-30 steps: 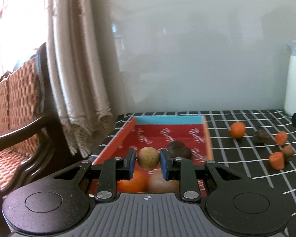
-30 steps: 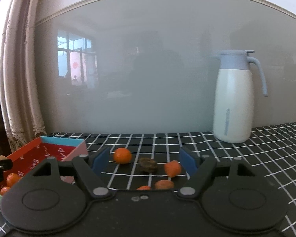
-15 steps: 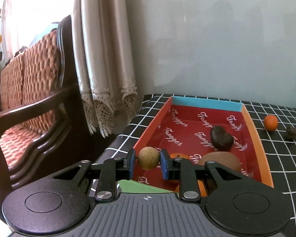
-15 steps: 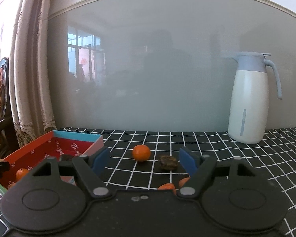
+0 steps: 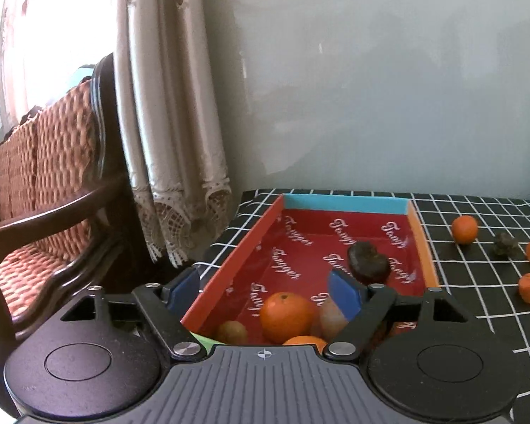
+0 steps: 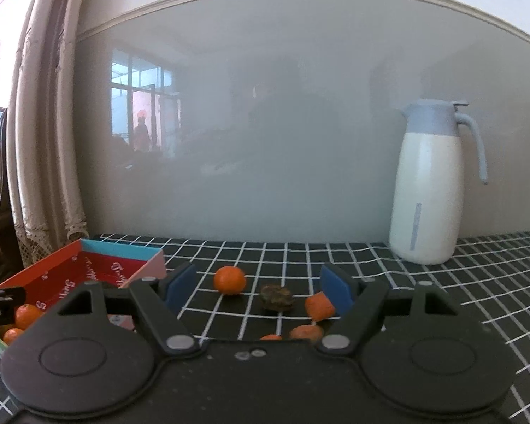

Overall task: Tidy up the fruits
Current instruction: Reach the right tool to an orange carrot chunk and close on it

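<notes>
- The left gripper (image 5: 265, 291), low centre of its frame, has just been opened wide over the red tray (image 5: 236, 258); nothing's gripped, and the small brown fruit (image 5: 231, 332) now sits in the tray's near corner beside an orange (image 5: 287, 316).
- The right gripper (image 6: 256, 288) is spread wide too, empty, aimed at the loose mandarin (image 6: 229, 280) and dark wrinkled fruit (image 6: 277, 297) mid-frame.
- Best done cleanly: the left should be lifted straight away so nothing's nudged, then one loose piece gets centred between the right's pads before squeezing.
</notes>
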{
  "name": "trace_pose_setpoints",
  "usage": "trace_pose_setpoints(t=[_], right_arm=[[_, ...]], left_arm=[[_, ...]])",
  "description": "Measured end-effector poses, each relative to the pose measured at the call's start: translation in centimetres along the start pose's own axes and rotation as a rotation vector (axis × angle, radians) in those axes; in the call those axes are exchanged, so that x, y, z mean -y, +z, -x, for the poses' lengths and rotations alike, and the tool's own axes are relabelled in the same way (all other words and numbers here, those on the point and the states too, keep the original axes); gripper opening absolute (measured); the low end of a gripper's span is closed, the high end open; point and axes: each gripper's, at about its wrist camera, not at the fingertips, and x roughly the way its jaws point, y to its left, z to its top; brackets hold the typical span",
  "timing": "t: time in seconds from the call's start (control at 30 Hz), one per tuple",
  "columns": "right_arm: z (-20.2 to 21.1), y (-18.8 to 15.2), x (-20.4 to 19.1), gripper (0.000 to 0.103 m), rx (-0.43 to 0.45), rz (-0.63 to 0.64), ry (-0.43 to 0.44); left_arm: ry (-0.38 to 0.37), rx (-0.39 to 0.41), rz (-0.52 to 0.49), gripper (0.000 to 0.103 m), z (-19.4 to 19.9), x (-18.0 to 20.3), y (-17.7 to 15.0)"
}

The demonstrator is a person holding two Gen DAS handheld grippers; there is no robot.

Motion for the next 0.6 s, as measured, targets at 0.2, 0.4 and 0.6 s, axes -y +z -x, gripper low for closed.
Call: trace_pose_setpoints(t=[0.2, 0.4, 0.6], right_arm=[[0.6, -0.1, 1.5, 0.081, 0.002, 0.030, -0.012], [0.4, -0.8, 1.9, 0.081, -0.042, 0.072, 0.021], [-0.9, -2.2, 0.4, 0.076, -0.131, 0.161, 0.054]], left_arm=[[-0.014, 0.018, -0.009, 0.080, 0.4, 1.0, 0.2], [-0.030, 0.023, -0.017, 0.080, 0.7, 1.9, 0.2], [-0.040, 0.021, -0.025, 0.080, 0.6, 2.5, 0.1]])
